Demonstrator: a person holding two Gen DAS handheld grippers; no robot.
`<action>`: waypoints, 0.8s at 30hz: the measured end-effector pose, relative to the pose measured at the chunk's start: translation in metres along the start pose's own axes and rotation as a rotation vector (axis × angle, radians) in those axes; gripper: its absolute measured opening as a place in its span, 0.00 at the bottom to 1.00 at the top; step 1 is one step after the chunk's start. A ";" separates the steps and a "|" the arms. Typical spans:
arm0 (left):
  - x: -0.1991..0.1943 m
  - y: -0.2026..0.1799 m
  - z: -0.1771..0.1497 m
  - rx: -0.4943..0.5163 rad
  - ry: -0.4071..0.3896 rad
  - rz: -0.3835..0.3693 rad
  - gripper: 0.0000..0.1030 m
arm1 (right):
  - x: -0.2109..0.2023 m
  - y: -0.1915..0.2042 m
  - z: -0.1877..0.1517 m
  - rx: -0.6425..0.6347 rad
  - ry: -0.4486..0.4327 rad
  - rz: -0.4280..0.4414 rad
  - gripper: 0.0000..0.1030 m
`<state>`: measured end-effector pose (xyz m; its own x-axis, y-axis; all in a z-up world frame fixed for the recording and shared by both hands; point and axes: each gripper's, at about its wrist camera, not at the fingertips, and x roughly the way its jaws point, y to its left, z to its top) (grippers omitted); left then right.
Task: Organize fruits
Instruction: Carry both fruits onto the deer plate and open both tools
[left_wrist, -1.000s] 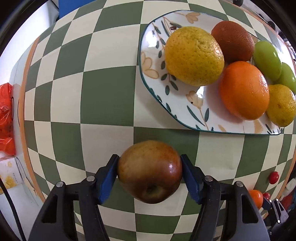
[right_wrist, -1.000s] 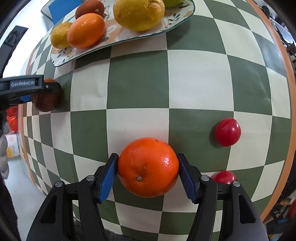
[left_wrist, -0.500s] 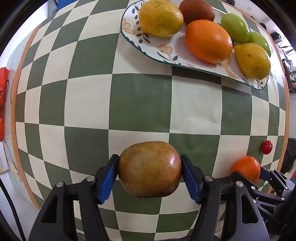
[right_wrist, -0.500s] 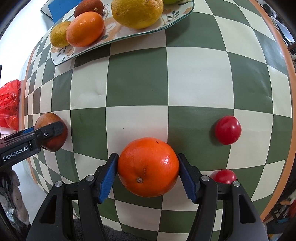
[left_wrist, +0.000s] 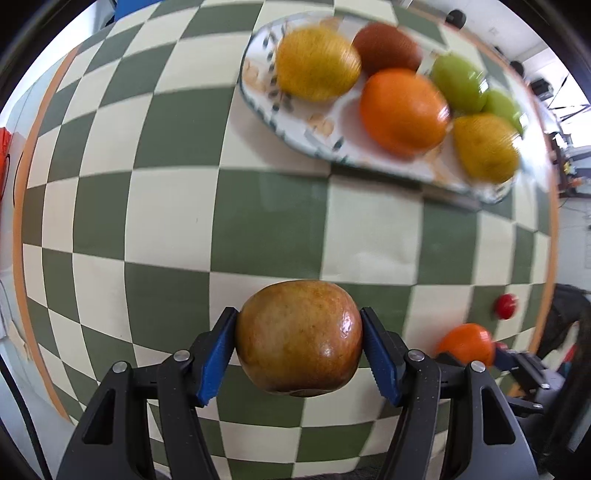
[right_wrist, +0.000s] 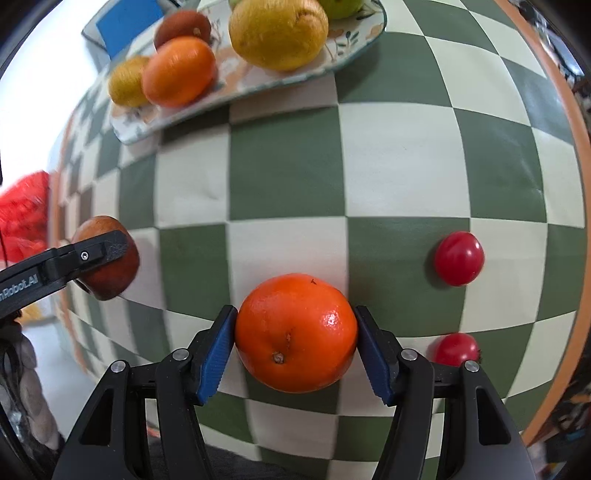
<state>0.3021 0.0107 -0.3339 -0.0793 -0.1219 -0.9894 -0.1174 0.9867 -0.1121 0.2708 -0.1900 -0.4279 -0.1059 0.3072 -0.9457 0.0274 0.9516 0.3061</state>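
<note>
A green-checked desk (right_wrist: 288, 166) holds a plate (left_wrist: 332, 147) of fruit. The left gripper (left_wrist: 298, 349), clamping an apple (left_wrist: 299, 336), has pulled back from the plate; the right gripper (right_wrist: 295, 341) still grips an orange (right_wrist: 295, 332), so both remain unplaced.

A round table covered in a green-and-cream checked cloth with an orange rim (right_wrist: 388, 177) carried a floral-patterned ceramic plate (left_wrist: 306, 136) loaded with fruit near its far edge. 2 small glossy red tomatoes (right_wrist: 458, 258) lay directly on the cloth, well apart from the plate.
</note>
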 end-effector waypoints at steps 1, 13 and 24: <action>-0.008 0.000 0.003 -0.003 -0.009 -0.021 0.62 | -0.005 0.002 0.003 0.011 -0.007 0.024 0.64; -0.105 0.001 0.117 0.014 -0.186 -0.114 0.62 | -0.098 0.055 0.131 -0.014 -0.217 0.157 0.64; -0.036 0.022 0.215 -0.097 -0.012 -0.150 0.62 | -0.051 0.075 0.281 -0.018 -0.156 0.116 0.64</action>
<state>0.5156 0.0599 -0.3209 -0.0423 -0.2648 -0.9634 -0.2221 0.9426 -0.2493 0.5577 -0.1323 -0.3872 0.0523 0.4138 -0.9089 0.0121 0.9098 0.4149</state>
